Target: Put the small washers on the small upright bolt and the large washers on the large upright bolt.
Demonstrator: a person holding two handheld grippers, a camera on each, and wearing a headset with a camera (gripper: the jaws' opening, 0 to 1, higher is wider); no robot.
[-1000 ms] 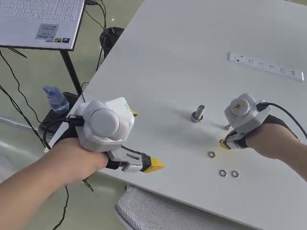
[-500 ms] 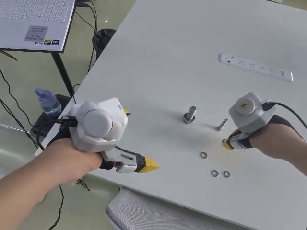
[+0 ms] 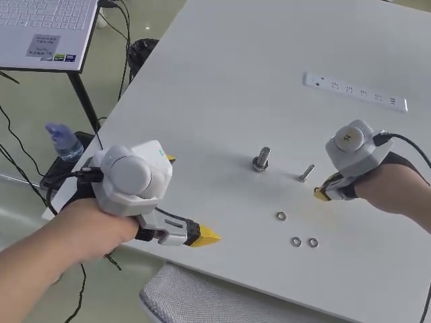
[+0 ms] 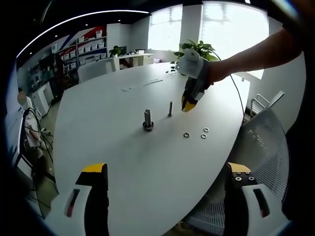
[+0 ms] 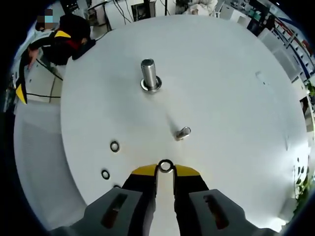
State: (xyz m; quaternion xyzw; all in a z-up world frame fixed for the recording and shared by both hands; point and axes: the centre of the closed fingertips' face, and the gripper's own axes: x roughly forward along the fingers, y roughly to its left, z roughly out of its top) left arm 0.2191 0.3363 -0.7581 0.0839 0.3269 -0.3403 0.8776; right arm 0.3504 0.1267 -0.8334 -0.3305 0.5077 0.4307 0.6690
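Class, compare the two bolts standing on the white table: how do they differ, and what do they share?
The large bolt is thicker than the small bolt. The large bolt has a broad base; the small bolt's looks slim. The small bolt stands nearer the right gripper, which pinches a washer; the large bolt is farther off. Both are grey metal, upright on the table.
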